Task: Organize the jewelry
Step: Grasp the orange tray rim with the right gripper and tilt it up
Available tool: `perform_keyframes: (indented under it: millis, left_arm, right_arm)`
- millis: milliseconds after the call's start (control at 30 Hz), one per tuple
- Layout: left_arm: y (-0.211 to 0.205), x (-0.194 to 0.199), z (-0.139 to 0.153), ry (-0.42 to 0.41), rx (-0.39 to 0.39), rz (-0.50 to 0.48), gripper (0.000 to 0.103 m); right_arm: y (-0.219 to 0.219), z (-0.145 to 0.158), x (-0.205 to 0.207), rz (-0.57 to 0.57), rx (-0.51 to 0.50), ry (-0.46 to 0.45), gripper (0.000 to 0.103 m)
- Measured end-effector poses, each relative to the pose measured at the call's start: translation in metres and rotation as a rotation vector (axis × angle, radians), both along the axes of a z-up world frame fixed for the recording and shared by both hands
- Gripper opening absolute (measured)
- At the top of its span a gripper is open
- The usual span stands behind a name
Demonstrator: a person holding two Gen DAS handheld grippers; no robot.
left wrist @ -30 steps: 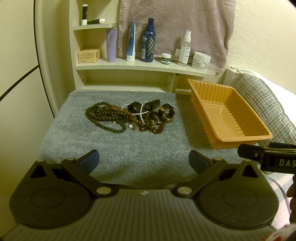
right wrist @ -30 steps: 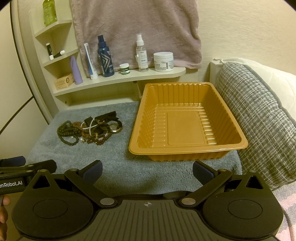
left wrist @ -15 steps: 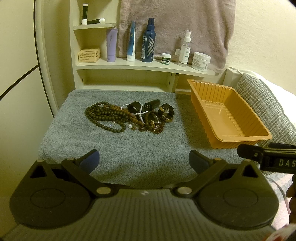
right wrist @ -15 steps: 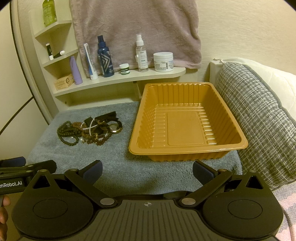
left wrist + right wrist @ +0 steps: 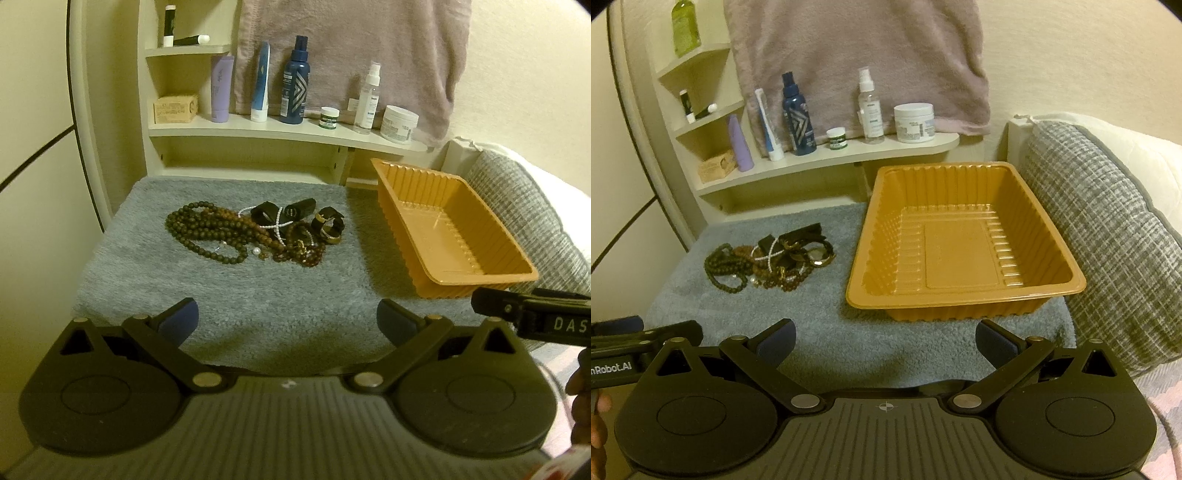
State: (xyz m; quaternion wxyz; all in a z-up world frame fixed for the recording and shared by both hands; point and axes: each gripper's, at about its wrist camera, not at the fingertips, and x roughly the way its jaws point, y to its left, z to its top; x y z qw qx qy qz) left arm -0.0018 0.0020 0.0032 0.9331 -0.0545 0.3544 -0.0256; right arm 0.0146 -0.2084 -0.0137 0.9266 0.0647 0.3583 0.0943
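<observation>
On right gripper [image 5: 532, 321]: "DAS"; left gripper [image 5: 646, 343]: "nRobot.AI"; both spread, empty.

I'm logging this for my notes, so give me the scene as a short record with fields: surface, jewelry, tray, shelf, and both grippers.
surface: grey towel
jewelry: tangled pile of bead strands, a pearl strand and dark bands, on the towel left of the tray
tray: orange plastic tray, nothing in it
shelf: bottles and jars on the white shelf, pinkish towel hanging behind
left gripper: open, holds nothing, short of the pile
right gripper: open, holds nothing, facing the tray
</observation>
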Motion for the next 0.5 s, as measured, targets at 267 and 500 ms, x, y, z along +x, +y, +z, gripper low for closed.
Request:
perform_keyframes:
  millis: [267,500]
  left_arm:
    - [0.013,0.011,0.0,0.0,-0.078,0.006,0.102]
    - [0.016,0.031,-0.002,-0.025,-0.122,0.01,0.102]
  right_arm:
    - [-0.037,0.0,0.0,-0.137,0.11,-0.074,0.102]
    - [-0.091,0.001,0.009,-0.316,0.153,-0.152,0.08]
